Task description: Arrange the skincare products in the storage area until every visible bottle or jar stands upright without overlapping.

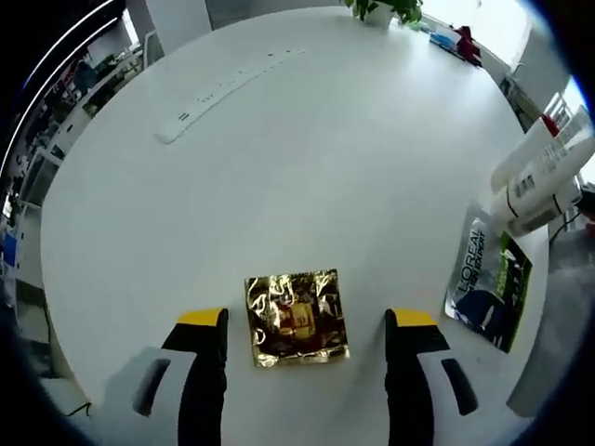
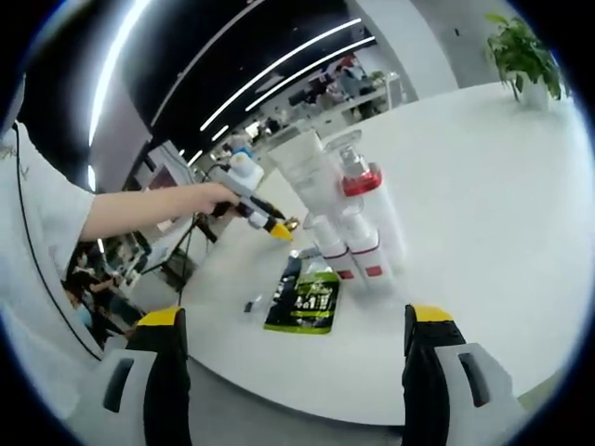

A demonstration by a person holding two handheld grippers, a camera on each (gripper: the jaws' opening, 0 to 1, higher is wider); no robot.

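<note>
A gold foil sachet (image 1: 297, 316) lies flat on the white round table (image 1: 307, 158), between the jaws of my left gripper (image 1: 307, 322), which is open just above it. At the right edge stand several white tubes and bottles (image 1: 544, 167), with a black-and-green sachet (image 1: 488, 279) lying in front of them. In the right gripper view the white tubes with red bands (image 2: 344, 214) stand in a tight cluster, touching. The black-and-green sachet (image 2: 304, 299) lies before them. My right gripper (image 2: 296, 322) is open and holds nothing. The left gripper (image 2: 277, 229) hangs beyond, held by a person's hand (image 2: 200, 200).
A long white power strip (image 1: 232, 84) lies at the table's far left. A potted plant (image 1: 381, 9) stands at the far edge, with a red object (image 1: 465, 39) nearby. A small dark item (image 2: 253, 304) lies left of the sachet. Office desks sit beyond the table.
</note>
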